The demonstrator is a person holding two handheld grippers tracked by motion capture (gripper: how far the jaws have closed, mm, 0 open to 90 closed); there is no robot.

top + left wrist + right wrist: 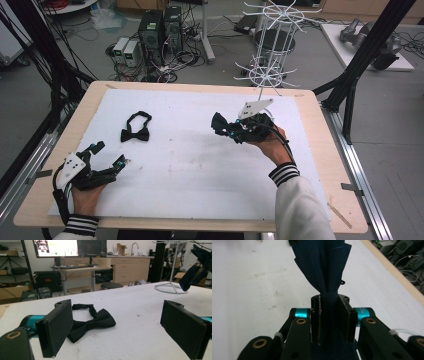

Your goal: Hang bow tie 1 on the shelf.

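So the right gripper, just right of centre in the high view, has its jaws clamped on a dark navy bow tie, pinched right at the knot in the middle so both wings fan out past the pads. That's a smart spot to grab it, since the knot is the narrowest, firmest bit and the cloth won't slide out. It's held up off the white mat and pointed roughly toward the white wire rack standing past the far edge of the table, top centre of the frame, so my guess is the tie is headed for one of those hooks. The left gripper sits down in the lower left corner with its jaws wide apart and nothing between them, resting low on the mat like it's just waiting its turn. The black bow tie lies flat on the mat in the left half, strap looped out behind it, a bit beyond that idle gripper. Count: two bow ties (one navy and held, one black and lying loose), two grippers, one rack.
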